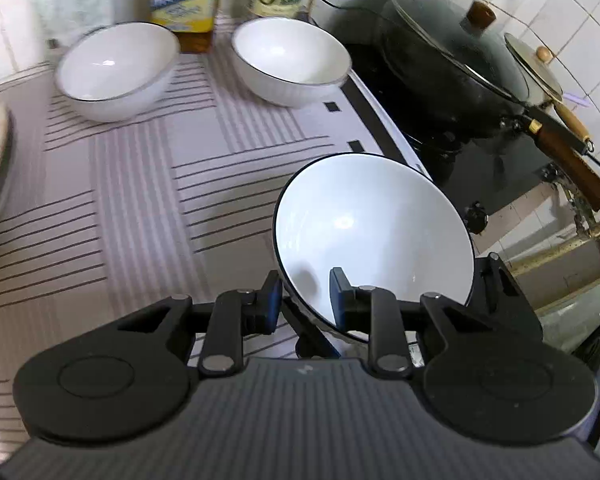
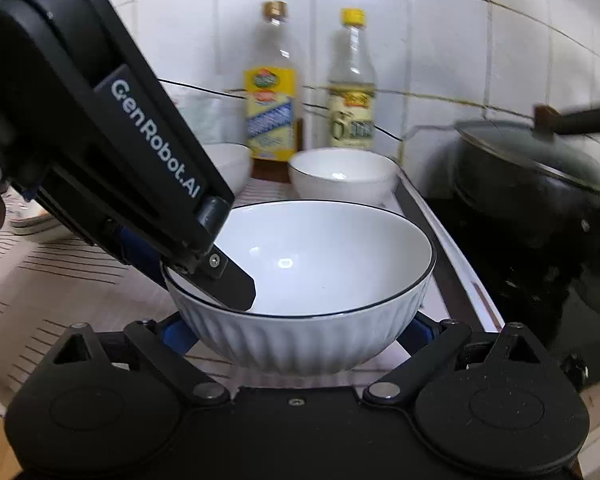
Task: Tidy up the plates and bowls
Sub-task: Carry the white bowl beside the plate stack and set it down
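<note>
Right now the left gripper [image 2: 220, 280] is clamped on the near rim of the big bowl [image 2: 320, 264], one finger inside. The right gripper [image 2: 300, 332] straddles its body, jaws apart. Two other bowls [image 1: 118, 70] sit beyond, toward the bottles [image 2: 270, 80].

Bright, fisheye warp, edges blurry

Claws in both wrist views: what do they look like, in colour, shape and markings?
The left claw is matt black, with two round disc housings, bar linkages on silver pivot pins, blue finger pads and a ribbed grey body. Its side reads "GenRobot.AI" in white. The right claw has the same black discs, linkages, silver pins and blue pads. No sleeve or cable shows.
</note>
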`<state>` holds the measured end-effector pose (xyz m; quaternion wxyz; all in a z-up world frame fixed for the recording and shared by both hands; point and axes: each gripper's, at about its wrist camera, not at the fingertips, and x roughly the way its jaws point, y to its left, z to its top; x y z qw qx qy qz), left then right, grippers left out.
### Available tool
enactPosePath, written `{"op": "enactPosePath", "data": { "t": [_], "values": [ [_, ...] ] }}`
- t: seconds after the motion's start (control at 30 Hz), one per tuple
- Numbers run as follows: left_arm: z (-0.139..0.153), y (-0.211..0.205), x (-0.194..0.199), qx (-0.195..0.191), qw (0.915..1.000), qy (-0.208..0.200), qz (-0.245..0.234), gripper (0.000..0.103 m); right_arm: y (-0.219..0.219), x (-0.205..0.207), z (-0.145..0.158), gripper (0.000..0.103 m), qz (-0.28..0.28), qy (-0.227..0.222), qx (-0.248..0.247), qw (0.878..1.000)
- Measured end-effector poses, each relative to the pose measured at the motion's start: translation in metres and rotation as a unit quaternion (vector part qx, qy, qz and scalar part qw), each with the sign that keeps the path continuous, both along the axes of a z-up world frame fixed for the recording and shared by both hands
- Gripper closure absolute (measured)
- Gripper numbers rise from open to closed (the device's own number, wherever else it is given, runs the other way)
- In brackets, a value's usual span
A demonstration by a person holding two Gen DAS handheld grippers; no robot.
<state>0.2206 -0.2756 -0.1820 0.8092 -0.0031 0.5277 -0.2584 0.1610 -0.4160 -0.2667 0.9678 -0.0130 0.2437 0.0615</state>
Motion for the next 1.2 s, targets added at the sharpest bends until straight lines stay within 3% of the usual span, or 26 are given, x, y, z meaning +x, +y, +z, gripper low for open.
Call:
{"op": "enactPosePath", "data": {
  "t": [0.27, 0.57, 0.73, 0.9, 1.2],
  "values": [
    [0.023, 0.052, -0.004, 0.016, 0.9990, -0.014, 0.039, 0.079, 0.042, 0.004, 0.020, 0.003, 0.080, -0.031, -0.030, 0.996],
    [0.018, 0.111, 0.011, 0.038, 0.9920, 0.010, 0.120, 0.078, 0.094, 0.024, 0.019, 0.003, 0.180, -0.041, -0.042, 0.982],
    [0.014, 0.118, 0.017, 0.078, 0.9881, 0.010, 0.132, 0.077, 0.109, 0.036, 0.014, 0.003, 0.213, -0.040, -0.042, 0.975],
    [0.002, 0.125, 0.030, 0.079, 0.9859, 0.016, 0.147, 0.078, 0.114, 0.056, 0.006, 0.004, 0.222, -0.025, -0.028, 0.974],
    [-0.025, 0.127, 0.044, 0.084, 0.9854, 0.027, 0.146, 0.078, 0.121, 0.092, -0.014, 0.004, 0.249, 0.004, -0.050, 0.967]
  ]
}}
